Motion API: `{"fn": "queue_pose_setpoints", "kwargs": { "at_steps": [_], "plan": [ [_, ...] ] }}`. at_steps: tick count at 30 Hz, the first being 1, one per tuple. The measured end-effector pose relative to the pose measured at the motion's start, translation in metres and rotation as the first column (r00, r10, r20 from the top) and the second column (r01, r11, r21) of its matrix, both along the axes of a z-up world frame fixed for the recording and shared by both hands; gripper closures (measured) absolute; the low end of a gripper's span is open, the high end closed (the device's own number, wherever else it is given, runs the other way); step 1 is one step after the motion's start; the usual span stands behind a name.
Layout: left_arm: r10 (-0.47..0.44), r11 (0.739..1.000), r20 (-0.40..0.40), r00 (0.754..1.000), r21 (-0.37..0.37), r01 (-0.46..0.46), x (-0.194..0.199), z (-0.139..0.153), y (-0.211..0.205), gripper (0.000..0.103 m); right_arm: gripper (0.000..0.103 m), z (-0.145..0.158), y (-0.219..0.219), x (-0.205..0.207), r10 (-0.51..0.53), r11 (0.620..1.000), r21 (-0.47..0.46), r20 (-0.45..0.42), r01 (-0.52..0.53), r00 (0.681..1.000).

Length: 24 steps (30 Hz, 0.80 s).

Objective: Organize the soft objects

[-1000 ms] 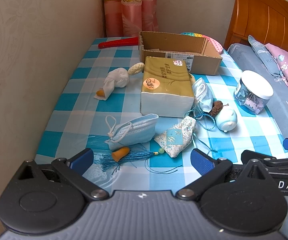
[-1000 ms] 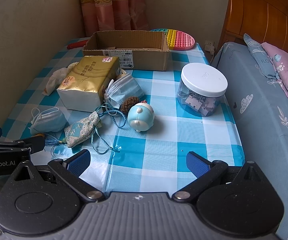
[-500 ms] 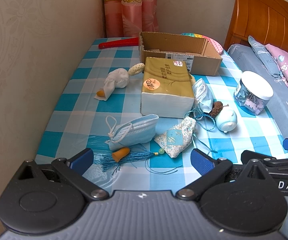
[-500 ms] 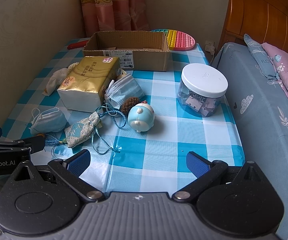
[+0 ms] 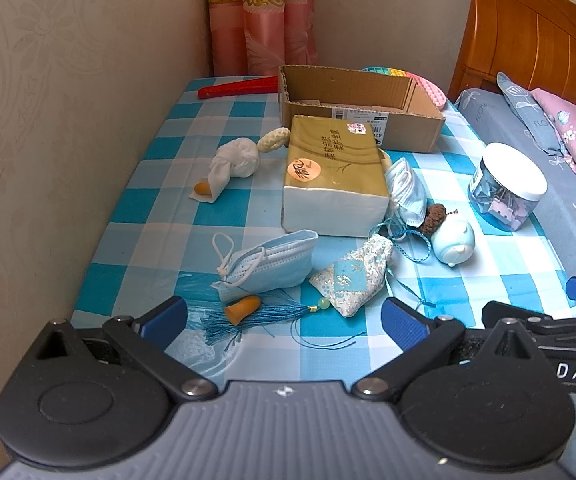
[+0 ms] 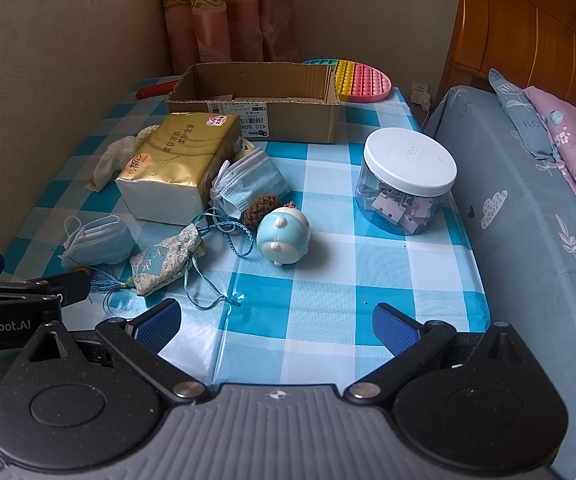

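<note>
My left gripper point(image 5: 284, 316) is open and empty at the table's near edge, just short of an orange earplug point(image 5: 243, 309), a blue face mask point(image 5: 272, 268) and a brocade sachet point(image 5: 354, 276) with a blue tassel. My right gripper point(image 6: 276, 322) is open and empty over bare cloth, short of a blue round plush toy point(image 6: 284, 235). A gold tissue pack point(image 5: 334, 176), a second mask point(image 6: 250, 184), a white cloth bundle point(image 5: 234, 162) and a brown knitted ball point(image 6: 263, 208) lie mid-table. An open cardboard box point(image 6: 264, 100) stands behind them.
A clear jar point(image 6: 406, 184) of binder clips with a white lid stands at the right. A rainbow pop-it mat point(image 6: 358, 80) and a red tool point(image 5: 238, 88) lie at the back. A wall runs along the left, a bed point(image 6: 528, 200) along the right.
</note>
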State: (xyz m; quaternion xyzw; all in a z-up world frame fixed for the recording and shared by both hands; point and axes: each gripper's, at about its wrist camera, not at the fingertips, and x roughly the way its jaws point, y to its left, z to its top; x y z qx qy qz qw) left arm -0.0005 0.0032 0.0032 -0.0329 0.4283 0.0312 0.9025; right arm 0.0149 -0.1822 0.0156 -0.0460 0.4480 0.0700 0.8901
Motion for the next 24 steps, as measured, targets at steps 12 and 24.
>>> {"fn": "queue_pose_setpoints", "kwargs": {
  "at_steps": [12, 24],
  "plan": [
    [-0.002, 1.0, 0.002, 1.0, 0.002, 0.002, 0.002, 0.0027, 0.0027, 0.001, 0.0, 0.0011, 0.0009, 0.0009, 0.003, 1.0, 0.0, 0.0, -0.003, 1.0],
    [-0.02, 1.0, 0.031, 0.999, 0.017, 0.02, 0.0009, 0.0037, 0.0003, 0.001, 0.0, 0.0011, 0.0012, 0.0029, 0.045, 0.999, 0.017, 0.009, -0.045, 0.999]
  ]
}}
